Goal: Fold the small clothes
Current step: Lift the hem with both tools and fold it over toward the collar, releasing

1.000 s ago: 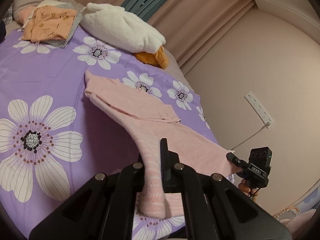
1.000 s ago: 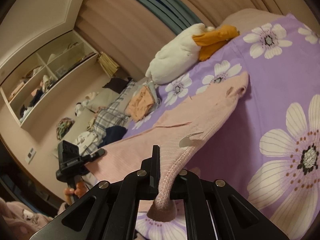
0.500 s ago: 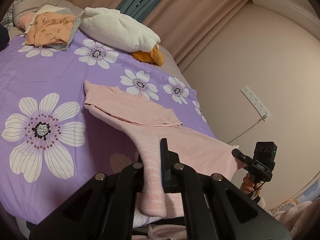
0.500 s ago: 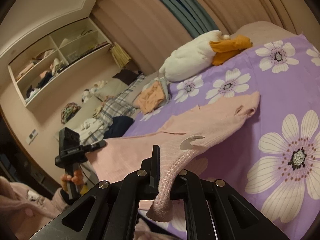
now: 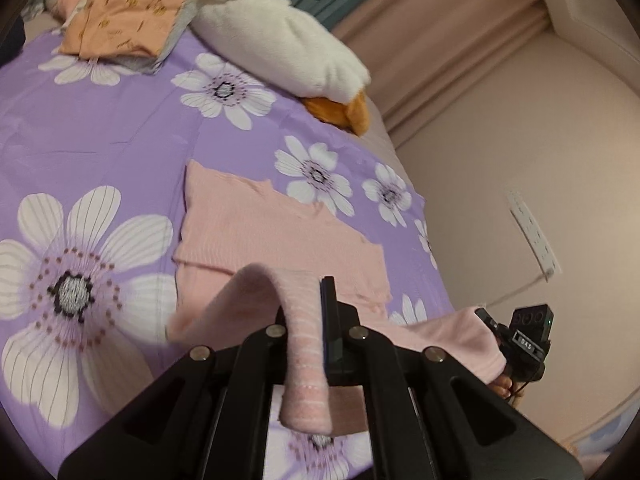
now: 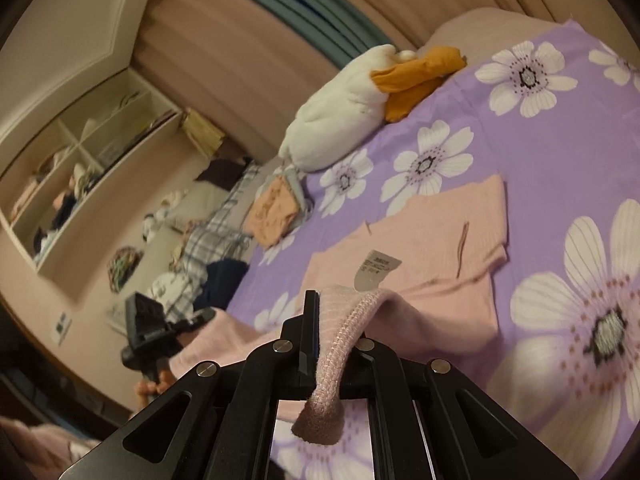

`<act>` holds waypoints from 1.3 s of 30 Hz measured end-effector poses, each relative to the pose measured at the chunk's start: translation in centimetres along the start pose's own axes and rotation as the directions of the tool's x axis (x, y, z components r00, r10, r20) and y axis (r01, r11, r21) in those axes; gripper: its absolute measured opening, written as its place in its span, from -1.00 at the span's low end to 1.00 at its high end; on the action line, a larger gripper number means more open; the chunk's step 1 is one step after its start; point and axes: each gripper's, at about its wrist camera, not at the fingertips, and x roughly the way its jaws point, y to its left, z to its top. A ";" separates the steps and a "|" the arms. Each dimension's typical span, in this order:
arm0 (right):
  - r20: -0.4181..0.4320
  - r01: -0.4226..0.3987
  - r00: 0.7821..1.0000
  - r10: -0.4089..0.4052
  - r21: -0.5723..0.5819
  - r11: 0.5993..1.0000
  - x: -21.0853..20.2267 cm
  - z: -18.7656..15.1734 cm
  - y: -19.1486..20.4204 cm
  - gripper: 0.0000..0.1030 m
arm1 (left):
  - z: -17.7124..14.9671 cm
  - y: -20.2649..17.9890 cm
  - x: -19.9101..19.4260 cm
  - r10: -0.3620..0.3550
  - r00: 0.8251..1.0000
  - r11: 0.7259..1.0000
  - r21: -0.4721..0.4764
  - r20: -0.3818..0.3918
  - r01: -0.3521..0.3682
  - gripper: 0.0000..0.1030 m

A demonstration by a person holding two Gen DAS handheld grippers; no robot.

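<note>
White care tag (image 6: pixel 376 270) on pink garment (image 6: pixel 432 248) shows only rightward

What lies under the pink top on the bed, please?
Under the pink top shows only the purple floral bedspread; whatever its flat part covers is hidden.

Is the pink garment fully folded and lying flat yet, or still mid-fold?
Mid-fold. The pink garment lies partly doubled on the bedspread, but its near edge is lifted, pinched by the left gripper and right gripper.
</note>
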 end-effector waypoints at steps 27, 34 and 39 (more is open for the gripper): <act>-0.260 0.219 0.960 -0.103 0.469 0.856 16.0 8.7 -17.9 -0.45 | 11.5 13.3 18.7 0.077 0.964 0.909 -0.380 -0.254 -0.173 -0.44; -0.213 0.215 0.970 -0.122 0.502 0.837 15.5 9.8 -19.2 -0.38 | 13.1 14.0 19.1 0.080 0.973 0.891 -0.421 -0.216 -0.167 -0.28; -0.163 0.243 0.969 -0.186 0.489 0.838 15.1 10.7 -19.7 -0.37 | 14.6 14.4 18.2 0.181 0.971 0.883 -0.409 -0.157 -0.231 -0.20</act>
